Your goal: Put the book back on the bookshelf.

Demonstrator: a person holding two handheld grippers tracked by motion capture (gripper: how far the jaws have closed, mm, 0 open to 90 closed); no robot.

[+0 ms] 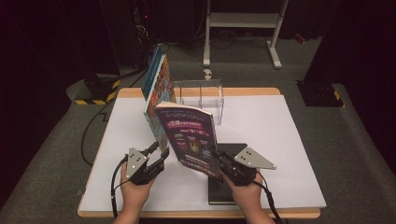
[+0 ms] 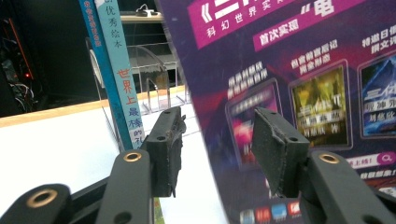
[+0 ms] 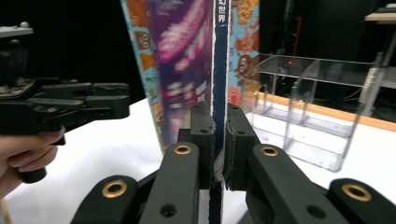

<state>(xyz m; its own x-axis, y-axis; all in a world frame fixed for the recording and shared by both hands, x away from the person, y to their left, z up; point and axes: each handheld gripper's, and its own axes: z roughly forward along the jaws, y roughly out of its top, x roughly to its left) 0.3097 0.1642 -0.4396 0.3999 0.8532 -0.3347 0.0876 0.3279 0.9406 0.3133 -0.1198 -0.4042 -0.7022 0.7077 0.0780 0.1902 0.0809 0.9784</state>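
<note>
The right gripper [image 1: 223, 164] has its jaws clenched on the spine edge of a purple-covered book [image 1: 189, 137], which it holds off the white surface [image 1: 280, 140], tilted, with the back cover facing the person. In the right gripper view the two black jaws press on either side of the book's [image 3: 219, 70] dark spine, pads flat against it.

The left gripper [image 1: 158, 156] sits near the front edge of the surface, left of the purple book, with its jaws released: in the left gripper view the two pads stand apart with nothing pinched between them, the purple cover [image 2: 303, 70] rising just beyond the right-hand pad.

Behind the purple book, colourful picture books [image 1: 156, 88] stand nearly upright, leaning against the left end of a clear plastic rack [image 1: 201, 95] that sits at the far edge of the surface. In the left gripper view their light blue spines [image 2: 119, 70] rise beyond the left-hand pad, with the rack's [image 2: 149, 65] dividers behind them.

A dark flat book [image 1: 233, 151] lies on the surface by the front edge, under the right hand [image 1: 247, 196]. The left hand [image 1: 135, 193] comes in from the front edge as well.
</note>
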